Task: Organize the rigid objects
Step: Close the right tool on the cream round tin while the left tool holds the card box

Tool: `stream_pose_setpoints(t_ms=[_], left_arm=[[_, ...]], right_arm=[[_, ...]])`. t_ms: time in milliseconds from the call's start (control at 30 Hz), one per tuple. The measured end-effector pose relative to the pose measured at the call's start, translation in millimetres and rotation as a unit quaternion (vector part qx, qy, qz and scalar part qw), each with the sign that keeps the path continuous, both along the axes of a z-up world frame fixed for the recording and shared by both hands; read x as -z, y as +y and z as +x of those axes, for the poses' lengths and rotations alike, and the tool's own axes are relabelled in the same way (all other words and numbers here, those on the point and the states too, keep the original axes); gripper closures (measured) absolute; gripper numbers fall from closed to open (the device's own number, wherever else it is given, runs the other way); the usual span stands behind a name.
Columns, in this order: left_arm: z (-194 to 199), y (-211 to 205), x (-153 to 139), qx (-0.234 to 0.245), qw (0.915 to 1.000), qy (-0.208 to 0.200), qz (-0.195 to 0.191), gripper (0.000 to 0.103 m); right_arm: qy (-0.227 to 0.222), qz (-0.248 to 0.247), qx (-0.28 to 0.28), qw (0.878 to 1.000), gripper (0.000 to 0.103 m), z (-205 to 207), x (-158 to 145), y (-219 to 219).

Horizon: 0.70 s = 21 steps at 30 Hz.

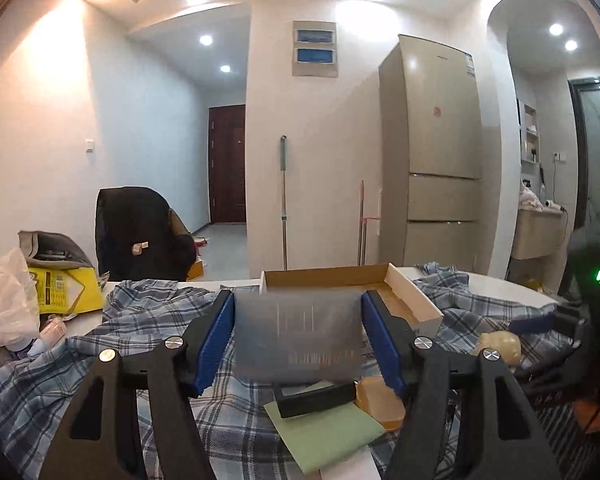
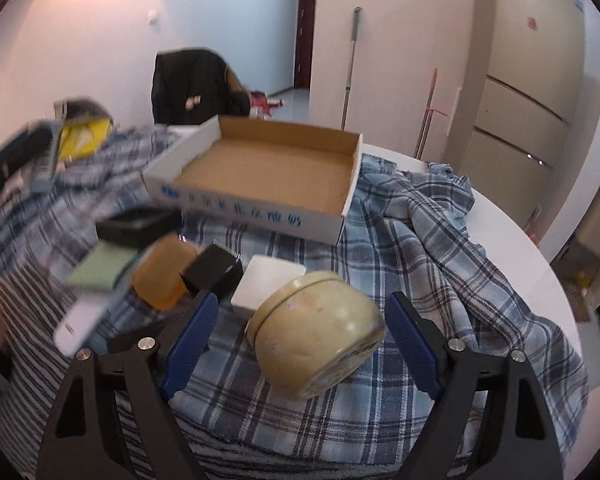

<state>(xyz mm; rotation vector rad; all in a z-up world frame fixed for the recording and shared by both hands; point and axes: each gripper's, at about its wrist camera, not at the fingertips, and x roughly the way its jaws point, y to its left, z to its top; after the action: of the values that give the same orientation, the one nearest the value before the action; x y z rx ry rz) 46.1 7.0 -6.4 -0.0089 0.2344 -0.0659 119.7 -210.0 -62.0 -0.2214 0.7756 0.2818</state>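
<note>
My left gripper (image 1: 298, 338) is shut on a flat grey box (image 1: 298, 336), held above the plaid cloth in front of the empty cardboard tray (image 1: 414, 300). In the right wrist view that grey box (image 2: 46, 156) shows blurred at far left. My right gripper (image 2: 300, 340) is open around a round cream tin (image 2: 316, 332) lying on its side on the cloth; the pads do not touch it. Behind the tin lie a white block (image 2: 272, 284), a small black box (image 2: 214, 270), an amber soap bar (image 2: 164, 272), a green pad (image 2: 100, 270) and the tray (image 2: 260, 184).
A blue plaid cloth (image 2: 420, 248) covers the round white table (image 2: 512, 240). A yellow bag (image 1: 64, 290) and white plastic bag (image 1: 4, 304) sit at the left. A black chair (image 1: 140, 232), a fridge (image 1: 440, 152) and a mop (image 1: 284, 200) stand behind.
</note>
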Motion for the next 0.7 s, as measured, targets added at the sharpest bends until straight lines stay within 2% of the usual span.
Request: stream_pose_setpoints(t_ms=[100,167,233,333,400,467,567,633,700], left_arm=[[-4,1,0,0.001,1.0000,-0.008,-0.002,0.038],[-3,1,0,0.004,0.9999,-0.009,0.003,0.055],[-1,0,-1,0.011,0.9999,-0.004,0.003,0.065],[5,4,1,0.017,0.9997,0.015,-0.008,0.067],[9,10,2,0.007,0.9994,0.029,-0.018,0.059],[14,20,0,0.007,0.9982,0.048,-0.035,0.016],[21,39,-1,0.000,0.9956,0.083,-0.044,0.015],[31,52,3,-0.019,0.9917,0.124,-0.027,0.015],[40,67,10,-0.022,0.9854,0.166,-0.031,0.015]], right_arm=[[0.009,-0.003,0.005,1.000,0.018,2,4,-2],[0.016,-0.005,0.016,1.000,0.021,4,5,-5],[0.019,-0.015,0.028,0.999,0.026,5,7,-7],[0.022,-0.007,0.024,0.999,0.027,5,5,-9],[0.021,-0.009,0.023,0.999,0.027,6,5,-8],[0.021,-0.012,0.023,0.999,0.027,6,5,-7],[0.022,-0.009,0.024,0.999,0.027,7,6,-8],[0.023,-0.007,0.024,0.999,0.027,8,5,-8],[0.023,-0.006,0.025,0.999,0.027,8,5,-8]])
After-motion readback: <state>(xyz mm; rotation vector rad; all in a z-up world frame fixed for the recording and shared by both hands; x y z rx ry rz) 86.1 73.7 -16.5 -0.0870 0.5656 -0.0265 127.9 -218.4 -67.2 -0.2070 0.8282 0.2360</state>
